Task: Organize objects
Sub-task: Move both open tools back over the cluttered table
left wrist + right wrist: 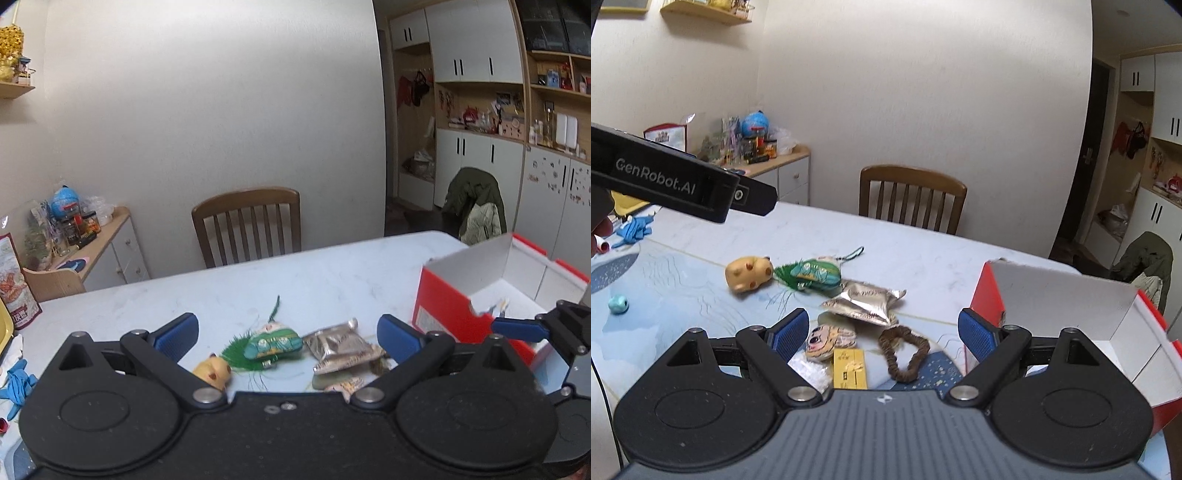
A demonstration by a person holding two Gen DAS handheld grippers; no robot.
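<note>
Right wrist view showed the loose objects gathered in 1 cluster on the counter (923, 251), just left of an open red box (1071, 306) with white inner walls, which looked like the intended container because it stood so near them. A yellow animal figure (748, 275) lay touching a green tasselled charm (812, 275); a silver foil packet (864, 297) lay beside the charm, and nearer the camera were a small cartoon-face charm (827, 338), a yellow card (849, 369) and a brown hair tie (905, 354). A small turquoise bead (618, 304) sat well apart to the left.

The right gripper (882, 332) hung over the near items with its jaws spread wide and nothing between them, probably lined up for a pick. The left gripper (288, 336) likewise had its jaws spread and empty, framing the green charm and foil packet from its own side. In the left wrist view, something small lay on the box floor, too blurred to name, so sorting seemed barely begun. A wooden chair (912, 199) stood behind the counter.
</note>
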